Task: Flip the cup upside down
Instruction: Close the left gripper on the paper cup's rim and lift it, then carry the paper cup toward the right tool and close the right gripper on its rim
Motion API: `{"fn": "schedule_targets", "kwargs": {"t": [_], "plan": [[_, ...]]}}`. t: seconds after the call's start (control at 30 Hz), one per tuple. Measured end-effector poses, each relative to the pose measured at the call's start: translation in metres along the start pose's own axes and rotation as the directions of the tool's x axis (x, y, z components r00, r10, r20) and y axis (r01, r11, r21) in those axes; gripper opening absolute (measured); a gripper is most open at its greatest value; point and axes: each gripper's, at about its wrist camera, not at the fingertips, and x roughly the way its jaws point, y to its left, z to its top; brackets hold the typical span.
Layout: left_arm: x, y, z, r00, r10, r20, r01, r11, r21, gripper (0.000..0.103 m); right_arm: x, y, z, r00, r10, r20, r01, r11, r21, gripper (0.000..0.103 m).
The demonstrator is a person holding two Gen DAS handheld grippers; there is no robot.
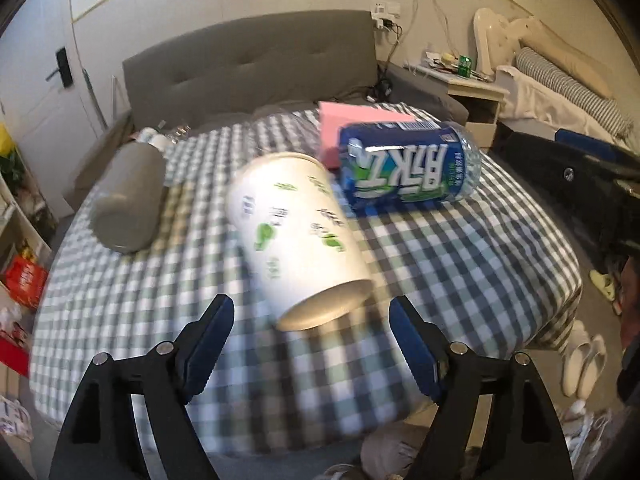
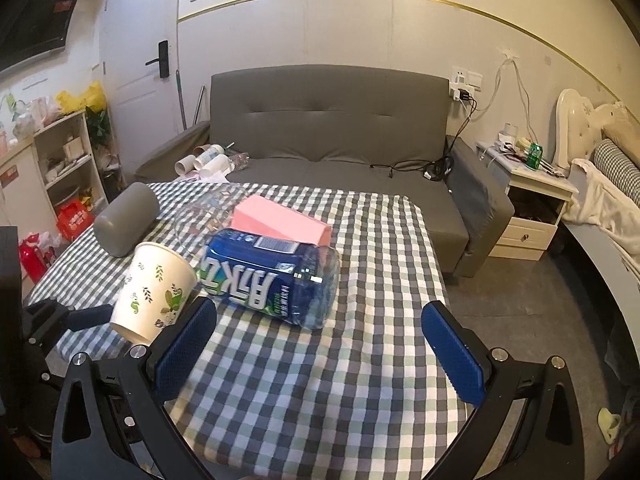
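While left gripper point(image 1: 311, 338) stood wide open, holding nothing, paper cup point(image 1: 298, 236) lay tilted just beyond fingertips, base toward camera, over checked tablecloth point(image 1: 460, 280). Judgement: close on mid-wall gently, thin paper crushes; then roll wrist. Right gripper point(image 2: 319, 330) also wide open, empty. Right view alone showed cup point(image 2: 154, 292) mouth-up at near left edge, blue-labelled bottle point(image 2: 272, 280) just beside; contact with cloth unclear.

blue bottle point(image 2: 272, 280) lying beside pink box point(image 2: 280, 226), grey cylinder point(image 2: 126, 218) apart.
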Motion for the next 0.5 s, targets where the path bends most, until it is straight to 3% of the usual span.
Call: {"fn": "schedule_targets", "kwargs": {"t": [0.1,0.2,0.37,0.5], "plan": [[-0.017,0.019,-0.006,0.999,0.001,0.042,0.001,0.999,-0.051,0.083,-0.009,0.006,0.004,0.999,-0.011,0.03,0.011,1.0,-0.003,0.103],[-0.035,0.04,-0.009,0.995,0.024,0.092,-0.014,0.993,-0.113,0.095,-0.016,0.014,0.008,0.999,0.003,0.044,-0.003,1.0,-0.001,0.103],[-0.053,0.076,-0.012,0.992,0.023,0.121,0.003,0.978,-0.207,0.095,-0.022,0.04,0.011,0.998,0.031,0.052,-0.029,0.999,-0.034,0.103],[-0.063,0.097,-0.01,0.991,0.057,0.124,-0.026,0.971,-0.238,0.095,-0.019,0.064,0.012,0.995,0.094,0.046,-0.092,0.995,-0.046,0.103]]}}
